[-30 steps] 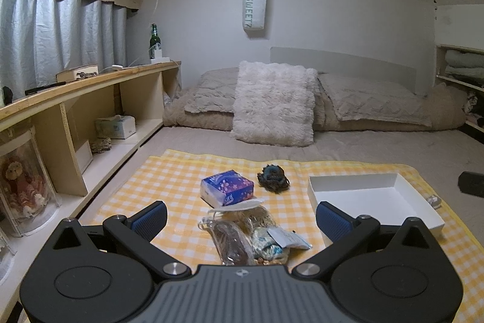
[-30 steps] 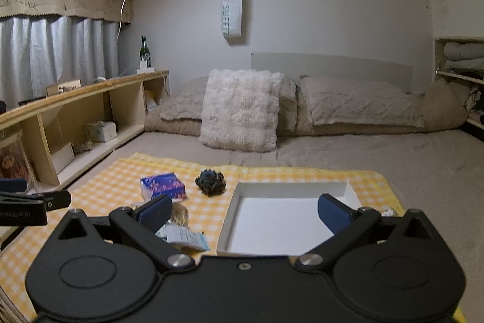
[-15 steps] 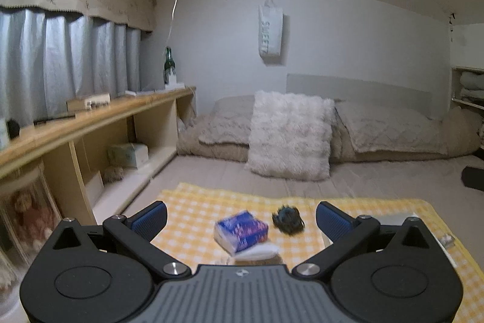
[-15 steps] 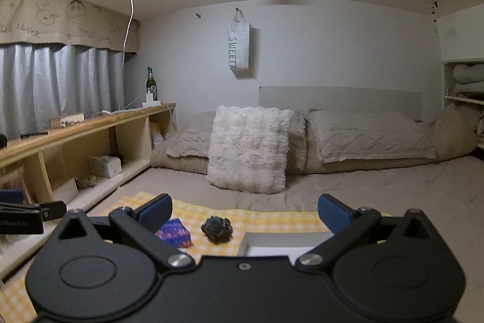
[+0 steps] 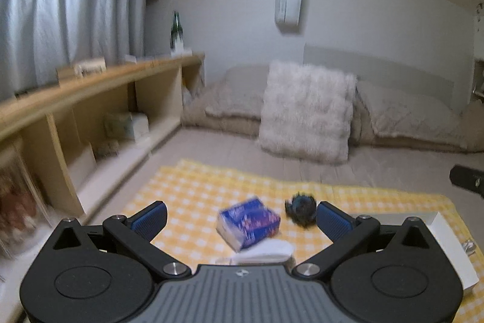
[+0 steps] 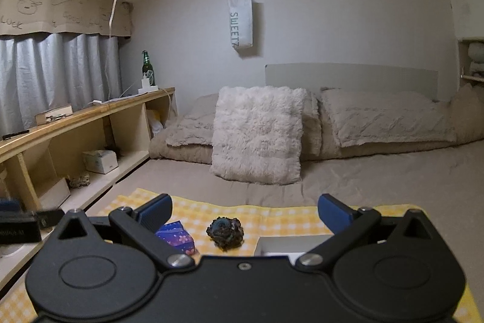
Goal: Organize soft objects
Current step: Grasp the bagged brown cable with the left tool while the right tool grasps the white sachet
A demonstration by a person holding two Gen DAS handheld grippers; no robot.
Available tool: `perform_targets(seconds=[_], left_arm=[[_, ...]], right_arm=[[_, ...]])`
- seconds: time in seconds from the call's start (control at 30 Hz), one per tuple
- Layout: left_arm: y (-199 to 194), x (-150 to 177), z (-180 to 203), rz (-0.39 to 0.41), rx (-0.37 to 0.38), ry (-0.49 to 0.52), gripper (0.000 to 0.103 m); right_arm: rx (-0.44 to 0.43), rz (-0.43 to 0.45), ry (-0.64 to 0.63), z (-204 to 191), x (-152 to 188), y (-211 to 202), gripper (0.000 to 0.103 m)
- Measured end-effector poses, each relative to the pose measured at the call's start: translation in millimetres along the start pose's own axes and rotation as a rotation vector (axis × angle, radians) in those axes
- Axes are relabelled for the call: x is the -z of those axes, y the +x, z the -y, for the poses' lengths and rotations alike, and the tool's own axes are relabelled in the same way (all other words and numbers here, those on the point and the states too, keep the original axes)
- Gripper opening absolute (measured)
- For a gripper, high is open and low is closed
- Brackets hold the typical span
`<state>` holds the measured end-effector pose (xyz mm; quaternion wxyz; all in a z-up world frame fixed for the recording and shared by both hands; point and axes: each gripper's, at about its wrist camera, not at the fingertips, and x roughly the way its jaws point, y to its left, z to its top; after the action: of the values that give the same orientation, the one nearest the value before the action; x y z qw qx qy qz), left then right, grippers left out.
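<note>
While both tools — left (image 5: 240, 215), right (image 6: 244, 209) — gape empty, the white tray (image 6: 290, 244) sits half-hidden.

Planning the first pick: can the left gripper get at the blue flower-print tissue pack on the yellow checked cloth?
Probably yes: the left gripper is open and empty, the blue flower-print tissue pack lies ahead between its fingers, nothing covering it.

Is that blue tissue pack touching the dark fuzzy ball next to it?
Apart. The right wrist view shows a strip of yellow checked cloth between the tissue pack and the fuzzy ball.
</note>
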<state>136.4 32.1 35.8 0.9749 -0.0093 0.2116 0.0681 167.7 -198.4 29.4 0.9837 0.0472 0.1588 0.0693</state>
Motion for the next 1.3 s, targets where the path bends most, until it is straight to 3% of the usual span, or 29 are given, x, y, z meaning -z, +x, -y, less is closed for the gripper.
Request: perform_targets(seconds=[0.3, 0.47, 0.8, 1.0, 1.17, 1.3], left_arm=[[86, 27, -3, -0.188, -0.030, -0.002, 0.103], [132, 47, -11, -0.325, -0.044, -0.047, 0.103], [190, 95, 0, -0.535, -0.011, 0.030, 0.103], [209, 112, 1, -0.614, 0.004, 0.047, 0.101], [209, 117, -3, -0.622, 0.025, 0.065, 0.089], [208, 122, -13, -0.651, 0.044, 0.066, 0.081]], right_arm=[[0.029, -0.035, -0.062, -4, 26, 67, 0.103], [0.023, -0.164, -0.051, -5, 45, 105, 0.103], [-0.076, -0.373, 0.038, -9, 74, 154, 0.103], [-0.139, -0.528, 0.084, -18, 95, 179, 0.101], [-0.240, -0.659, 0.057, -28, 113, 193, 0.087], [-0.302, -0.759, 0.045, -36, 126, 201, 0.087]])
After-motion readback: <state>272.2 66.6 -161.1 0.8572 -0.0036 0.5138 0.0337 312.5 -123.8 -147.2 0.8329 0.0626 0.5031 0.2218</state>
